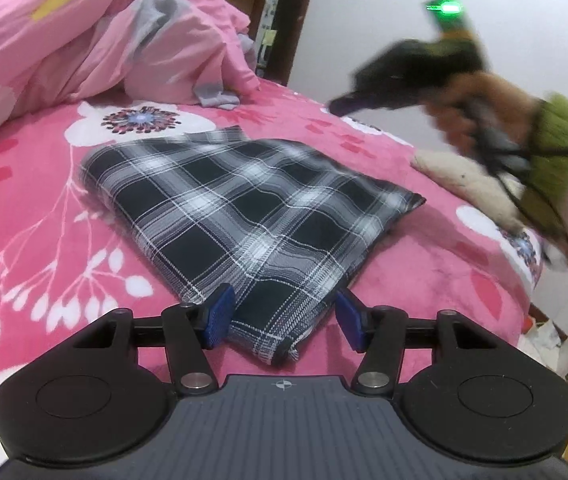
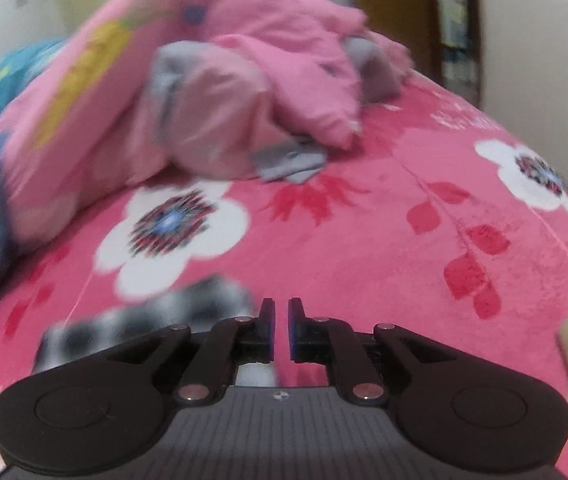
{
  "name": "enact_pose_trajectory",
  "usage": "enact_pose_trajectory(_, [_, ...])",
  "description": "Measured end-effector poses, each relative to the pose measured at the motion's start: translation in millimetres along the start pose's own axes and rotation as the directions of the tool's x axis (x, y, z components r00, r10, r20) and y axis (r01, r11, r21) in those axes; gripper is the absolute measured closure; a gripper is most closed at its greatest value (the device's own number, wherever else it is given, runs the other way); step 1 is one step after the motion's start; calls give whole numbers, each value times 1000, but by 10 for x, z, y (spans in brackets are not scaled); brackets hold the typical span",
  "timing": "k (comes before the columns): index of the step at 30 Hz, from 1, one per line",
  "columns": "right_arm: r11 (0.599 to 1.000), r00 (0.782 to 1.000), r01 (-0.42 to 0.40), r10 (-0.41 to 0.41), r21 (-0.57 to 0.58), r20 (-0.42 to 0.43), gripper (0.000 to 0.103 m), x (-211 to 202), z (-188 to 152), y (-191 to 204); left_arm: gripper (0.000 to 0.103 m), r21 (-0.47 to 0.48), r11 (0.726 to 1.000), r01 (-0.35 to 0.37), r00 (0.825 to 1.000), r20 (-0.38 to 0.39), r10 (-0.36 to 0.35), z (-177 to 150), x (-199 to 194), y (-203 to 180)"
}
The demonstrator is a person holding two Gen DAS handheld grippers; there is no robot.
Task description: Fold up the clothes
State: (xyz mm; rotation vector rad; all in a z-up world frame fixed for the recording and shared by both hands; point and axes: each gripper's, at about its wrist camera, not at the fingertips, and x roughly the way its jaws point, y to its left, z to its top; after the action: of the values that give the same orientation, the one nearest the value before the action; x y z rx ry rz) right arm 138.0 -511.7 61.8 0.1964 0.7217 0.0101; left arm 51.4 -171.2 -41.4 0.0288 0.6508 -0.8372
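Folded plaid cloth (image 1: 240,204), apparently unheld

One folded plaid cloth (image 1: 240,208), one heaped pink duvet (image 1: 116,40), one floral bedspread (image 1: 24,208), two claws: left claw (image 1: 282,316), right claw (image 2: 282,330).

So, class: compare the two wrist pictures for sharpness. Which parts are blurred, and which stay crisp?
Left wrist view: the plaid garment is crisp, while the right gripper and the hand holding it smear. Right wrist view: the quilt and plaid garment blur throughout; only the right gripper itself stays sharp.
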Motion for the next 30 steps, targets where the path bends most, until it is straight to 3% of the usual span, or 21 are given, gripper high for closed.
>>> enact_pose_trajectory(2, [998,998,-54,53,-33,-15,96,-101,-183,99,47,-3,1000,-12,1000,-3,12,0,-31,-18])
enact_pose_trajectory(6, [997,995,45,-51,-65,-89,90,137,-647,94,47,-11,999,-39,999,-7,39,4,-149,-41])
enact_pose_trajectory(8, [996,995,86,-87,-10,-43,87,82,-725,35,47,8,999,-50,999,8,50,18,-258,-70])
enact_pose_trajectory(10, [997,997,67,-68,43,35,87,-134,-731,34,47,45,997,-59,998,39,57,52,-342,-126])
enact_pose_trajectory(14, [999,985,39,-41,16,167,87,-596,-830,186,46,84,996,-43,997,65,37,182,-293,-262])
enact_pose_trajectory(20, [998,997,67,-68,14,38,90,-318,-1242,165,44,58,996,-61,991,-113,67,193,154,-363])
enact_pose_trajectory(27, [998,989,50,-54,36,134,88,-691,-1311,246,39,105,989,-106,984,-130,119,171,187,-473])
enact_pose_trajectory(30, [998,990,62,-63,15,128,88,-655,-1390,283,37,99,989,-113,983,-136,126,177,170,-483])
